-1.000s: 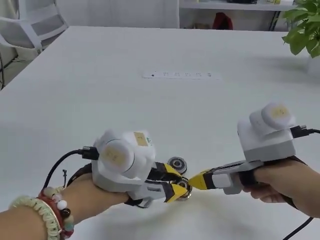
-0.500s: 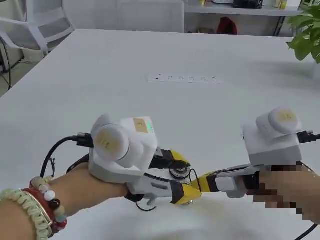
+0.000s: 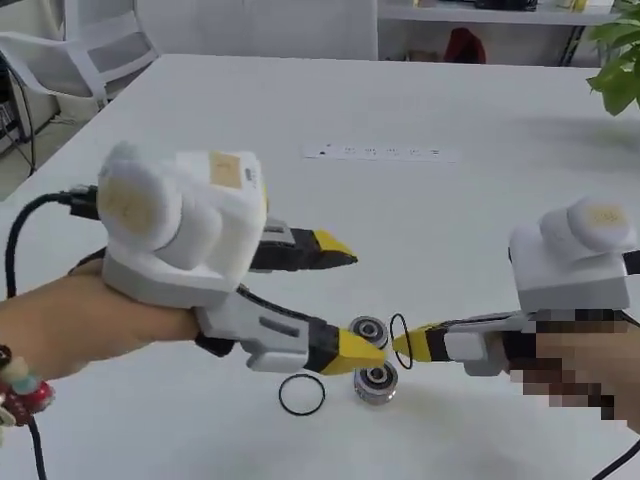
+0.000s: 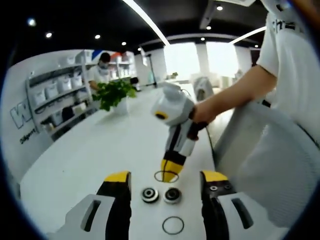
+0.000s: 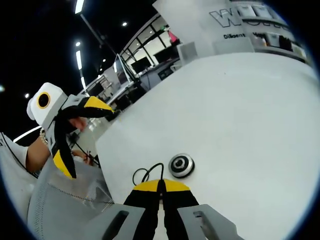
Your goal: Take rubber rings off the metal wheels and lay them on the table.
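right tongs (image 3: pixel 408 345) clamp a ring (image 3: pixel 401 340) at their closed tips, wheels (image 3: pixel 375 383) just beside; left tongs (image 3: pixel 360 303) gape wide, empty; we judge the ring light, limp, stretchy; pinch its band anywhere.

Left tool (image 3: pixel 365 305) and right tool (image 3: pixel 399 346): white-grey bodies, black jaws, yellow tips. Pinched ring (image 3: pixel 400 317) at the right tool's tips and loose ring (image 3: pixel 280 395) under the left tool's lower jaw are plain black; far wheel (image 3: pixel 368 330) and near wheel (image 3: pixel 376 382) between the tools are silver with dark centres. Tabletop (image 3: pixel 300 200) is plain white, and the plant (image 3: pixel 620 70) far beyond the right tool is green.
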Action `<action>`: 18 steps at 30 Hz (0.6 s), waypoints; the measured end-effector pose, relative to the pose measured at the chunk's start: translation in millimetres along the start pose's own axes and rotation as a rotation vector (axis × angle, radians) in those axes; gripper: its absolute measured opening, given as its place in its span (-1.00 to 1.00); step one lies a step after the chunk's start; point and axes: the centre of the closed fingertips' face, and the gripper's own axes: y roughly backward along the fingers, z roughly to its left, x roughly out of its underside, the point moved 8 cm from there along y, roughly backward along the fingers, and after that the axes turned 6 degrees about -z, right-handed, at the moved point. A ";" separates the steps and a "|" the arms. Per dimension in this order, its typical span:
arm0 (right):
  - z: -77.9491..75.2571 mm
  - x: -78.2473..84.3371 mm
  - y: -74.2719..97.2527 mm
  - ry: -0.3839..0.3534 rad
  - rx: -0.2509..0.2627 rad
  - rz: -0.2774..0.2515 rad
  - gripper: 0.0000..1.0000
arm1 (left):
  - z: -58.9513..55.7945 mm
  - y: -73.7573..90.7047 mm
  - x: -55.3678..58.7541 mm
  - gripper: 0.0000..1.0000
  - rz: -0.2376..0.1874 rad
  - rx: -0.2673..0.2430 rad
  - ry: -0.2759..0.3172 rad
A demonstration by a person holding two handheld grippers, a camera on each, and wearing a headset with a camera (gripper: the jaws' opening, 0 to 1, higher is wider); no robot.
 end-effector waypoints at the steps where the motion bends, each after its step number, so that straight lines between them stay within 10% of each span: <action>1: 1.1 -0.8 0.1 0.004 -0.001 -0.004 -1.00 | 2.1 7.7 -1.1 0.15 -0.007 -0.025 0.013; 18: 15.0 -7.0 -4.8 0.083 -0.022 -0.011 -1.00 | -11.7 99.3 30.0 0.47 0.053 -0.283 0.100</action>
